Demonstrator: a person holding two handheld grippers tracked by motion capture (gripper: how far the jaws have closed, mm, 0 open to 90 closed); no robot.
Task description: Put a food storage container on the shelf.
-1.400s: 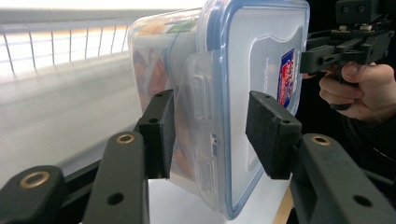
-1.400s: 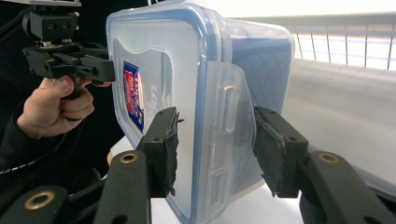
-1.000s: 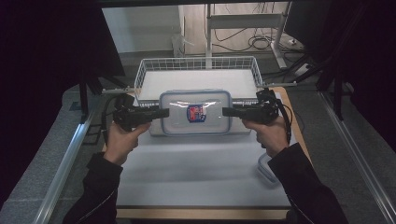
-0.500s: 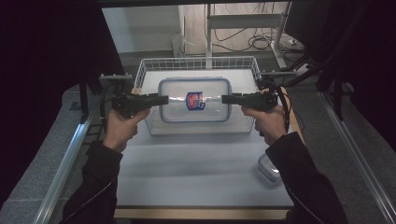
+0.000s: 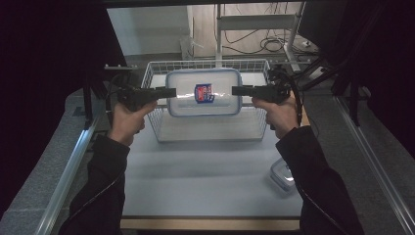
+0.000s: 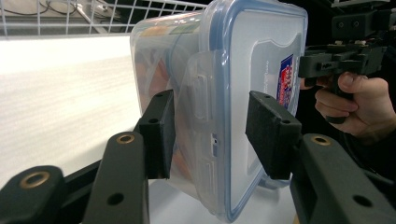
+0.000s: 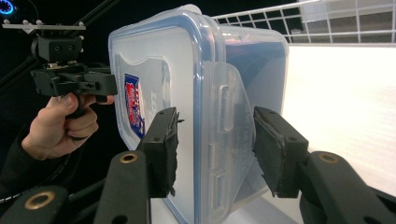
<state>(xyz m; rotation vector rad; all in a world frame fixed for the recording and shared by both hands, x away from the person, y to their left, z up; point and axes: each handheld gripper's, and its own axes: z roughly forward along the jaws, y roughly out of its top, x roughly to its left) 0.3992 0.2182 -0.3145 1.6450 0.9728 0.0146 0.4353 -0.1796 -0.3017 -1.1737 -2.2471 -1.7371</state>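
A clear plastic food box (image 5: pixel 203 93) with a blue-rimmed lid and a red and blue label hangs in the air over a white wire basket (image 5: pixel 155 122), lid facing the camera. My left gripper (image 5: pixel 171 92) clamps its left end and my right gripper (image 5: pixel 236 90) clamps its right end. In the left gripper view the pads (image 6: pixel 161 133) stand on either side of the box's (image 6: pixel 252 70) latch end, lid to the right. In the right gripper view the black pads (image 7: pixel 163 149) pinch the box (image 7: pixel 159 60) at its other latch. Orange contents show faintly through the wall.
The wire basket stands at the far middle of the pale table (image 5: pixel 205 181). A small lidded box (image 5: pixel 284 175) lies by the right forearm near the table's right edge. Metal rails run along both sides, and cables lie on the floor beyond the basket.
Both hands have carried the box up and away from the person, from low over the table in front of the basket to a spot above the basket. The grips have not changed.
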